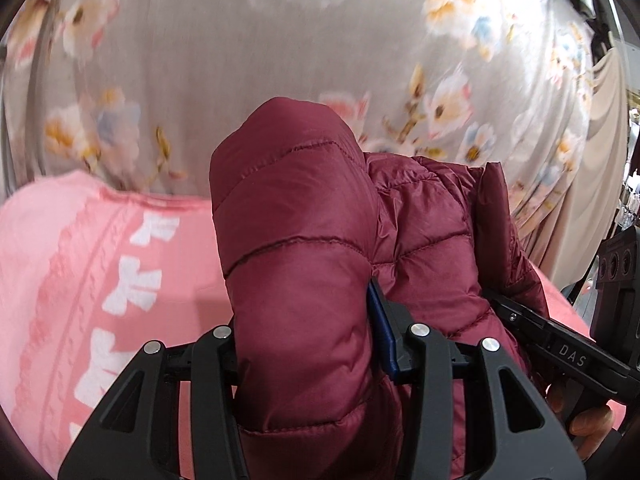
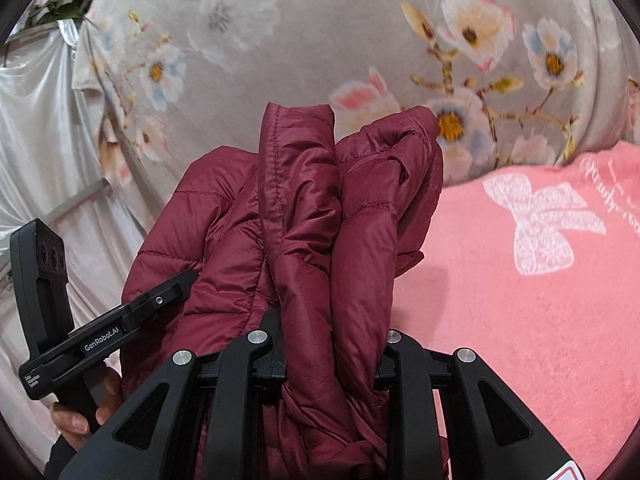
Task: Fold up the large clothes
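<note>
The left wrist view shows the left gripper (image 1: 304, 340) with a thick quilted roll of the maroon jacket (image 1: 296, 240) filling the gap between its fingers (image 1: 382, 320), which press the fabric from both sides; only the blue-padded right one is plain to see, the other is mostly hidden by cloth. This view alone shows the right gripper (image 1: 516, 312) from outside, at the right edge, its tip buried in the jacket, with fingertips of the right hand (image 1: 588, 420) below it.

The right wrist view shows the right gripper (image 2: 332, 344) clamped on a bunched, twisted fold of the jacket (image 2: 304, 208), the fingers hidden under the cloth and held apart only by the fabric's thickness. Here alone the left gripper (image 2: 160, 300) appears from the side at lower left, its tip in the jacket, the left hand (image 2: 76, 412) on its handle.

The jacket hangs gathered between both grippers, above a pink blanket (image 1: 80, 280) with white bows; behind it a grey floral cloth (image 2: 320, 20).
</note>
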`<state>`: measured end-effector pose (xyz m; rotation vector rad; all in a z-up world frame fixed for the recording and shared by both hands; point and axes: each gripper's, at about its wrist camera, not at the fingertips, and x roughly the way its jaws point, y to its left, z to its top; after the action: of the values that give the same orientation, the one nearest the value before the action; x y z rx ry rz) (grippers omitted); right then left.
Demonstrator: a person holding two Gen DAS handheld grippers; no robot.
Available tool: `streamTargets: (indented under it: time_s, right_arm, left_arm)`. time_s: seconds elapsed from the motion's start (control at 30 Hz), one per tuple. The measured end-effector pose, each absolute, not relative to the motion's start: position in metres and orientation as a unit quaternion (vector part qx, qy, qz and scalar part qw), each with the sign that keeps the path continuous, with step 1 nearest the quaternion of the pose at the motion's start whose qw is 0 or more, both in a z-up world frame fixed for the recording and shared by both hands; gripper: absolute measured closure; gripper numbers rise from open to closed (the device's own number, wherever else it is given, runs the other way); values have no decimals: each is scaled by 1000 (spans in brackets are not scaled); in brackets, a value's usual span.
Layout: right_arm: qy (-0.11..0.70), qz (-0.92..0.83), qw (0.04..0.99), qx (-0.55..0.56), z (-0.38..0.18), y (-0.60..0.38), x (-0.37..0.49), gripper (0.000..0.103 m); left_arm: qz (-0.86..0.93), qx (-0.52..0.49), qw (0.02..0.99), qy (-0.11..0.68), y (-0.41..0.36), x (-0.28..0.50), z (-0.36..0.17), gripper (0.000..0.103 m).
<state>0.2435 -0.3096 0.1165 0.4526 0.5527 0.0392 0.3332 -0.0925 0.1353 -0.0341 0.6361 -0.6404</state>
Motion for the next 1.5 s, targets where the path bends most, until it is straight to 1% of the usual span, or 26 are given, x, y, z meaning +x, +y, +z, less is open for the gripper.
streamTargets:
  time_s: [0.6, 0.73, 0.8, 0.87, 0.93, 0.97, 1.0, 1.03, 1.07, 1.1, 1.13, 1.17, 1.23, 1.3, 1.37, 1.47, 1.5]
  right_arm:
    - [368, 0, 899, 238, 16, -302, 283, 81]
    - [370, -3, 898, 239, 5, -305, 283, 80]
    - [373, -6, 898, 234, 2, -305, 284, 78]
    - [375, -11, 897, 234, 2, -306, 285, 72]
    - [380, -16, 892, 244, 5, -309, 282, 69]
    - [383, -19, 890, 247, 6, -310, 280, 68]
    - [387, -23, 888, 246, 10, -312, 276, 67]
    - [387, -27, 890, 241, 14, -313, 273, 64]
    - [384, -36, 893, 231, 21, -313, 267, 58]
    - [377, -44, 898, 223, 27, -314, 261, 55]
    - [369, -52, 903, 216, 32, -315, 255, 48]
    - [360, -63, 907, 207, 39, -316, 249, 43]
    - [351, -75, 912, 196, 49, -317, 239, 43]
    - [341, -76, 918, 187, 63, -316, 232, 49]
    - [338, -67, 925, 160, 80, -305, 232, 76]
    - [337, -54, 933, 116, 99, -283, 242, 91]
    - [340, -51, 934, 101, 103, -274, 249, 92]
  left_arm:
    - [-285, -17, 867, 408, -90, 375, 31, 60]
    - [-280, -26, 869, 408, -85, 378, 21, 57]
    - [-275, -27, 869, 411, -84, 380, 18, 52]
    - [-261, -21, 870, 418, -86, 382, 14, 47]
    - [-247, -14, 872, 423, -87, 381, 15, 43]
    - [-238, -5, 874, 424, -88, 380, 18, 39]
    - [-227, 4, 877, 424, -89, 378, 20, 31]
    - [-208, 21, 881, 423, -91, 374, 25, 28]
    - [-201, 30, 884, 422, -92, 372, 28, 26]
    - [-194, 42, 886, 419, -94, 367, 34, 26]
    - [-189, 49, 887, 418, -95, 364, 38, 26]
    - [-185, 55, 888, 418, -96, 361, 42, 24]
    - [-179, 60, 888, 419, -97, 355, 52, 22]
    - [-172, 63, 889, 420, -99, 349, 63, 22]
    - [-160, 68, 891, 418, -100, 343, 72, 22]
    - [-151, 70, 896, 411, -104, 337, 86, 22]
    - [-144, 73, 899, 407, -106, 337, 90, 22]
